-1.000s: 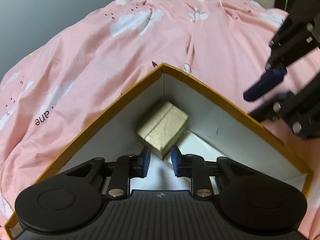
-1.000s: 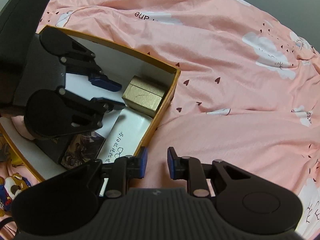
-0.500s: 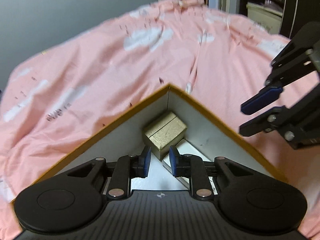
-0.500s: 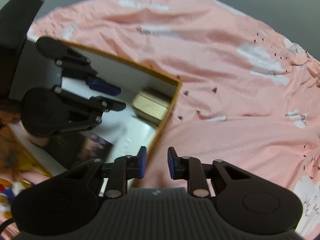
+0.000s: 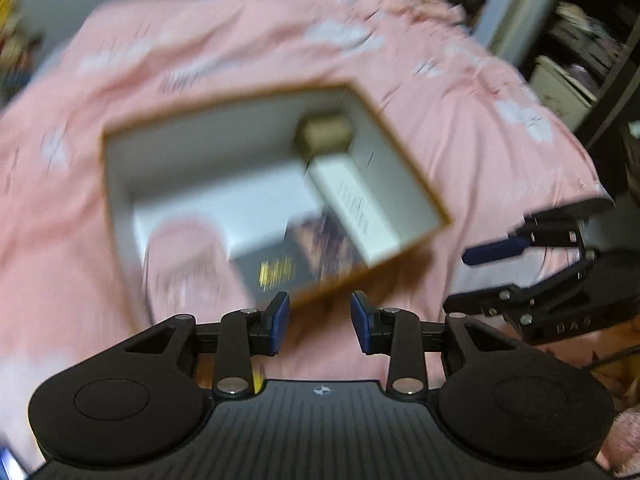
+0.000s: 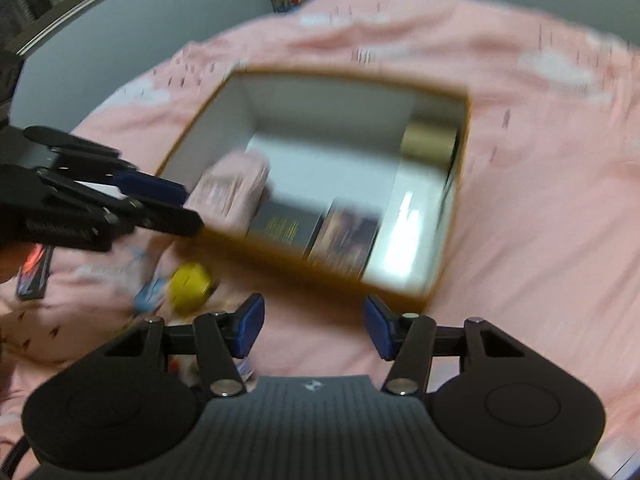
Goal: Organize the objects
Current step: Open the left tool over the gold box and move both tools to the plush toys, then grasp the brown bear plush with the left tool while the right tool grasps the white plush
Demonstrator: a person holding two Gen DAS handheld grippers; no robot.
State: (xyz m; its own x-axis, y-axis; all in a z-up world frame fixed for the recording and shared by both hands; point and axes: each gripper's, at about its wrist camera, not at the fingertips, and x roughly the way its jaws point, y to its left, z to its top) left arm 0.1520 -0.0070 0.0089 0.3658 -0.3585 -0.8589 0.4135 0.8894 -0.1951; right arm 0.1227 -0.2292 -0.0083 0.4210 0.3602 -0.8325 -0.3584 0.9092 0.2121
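Pink cloud-print bedspread [image 5: 248, 48]; grey wall [image 6: 168, 12]; cluttered shelves [image 5: 580, 40]

A bed [image 6: 540, 184] covered in a pink sheet with white cloud prints carries everything here. An open box [image 6: 456, 216] with mustard-coloured outer walls and a white inside sits directly on the sheet [image 5: 256, 44]. Just beside the box's near wall lies a small yellow toy [image 6: 190, 286], with something light blue [image 6: 146, 296] touching it, too blurred to name. Farther left, near the edge, a dark flat item [image 6: 34, 276] lies on the sheet.
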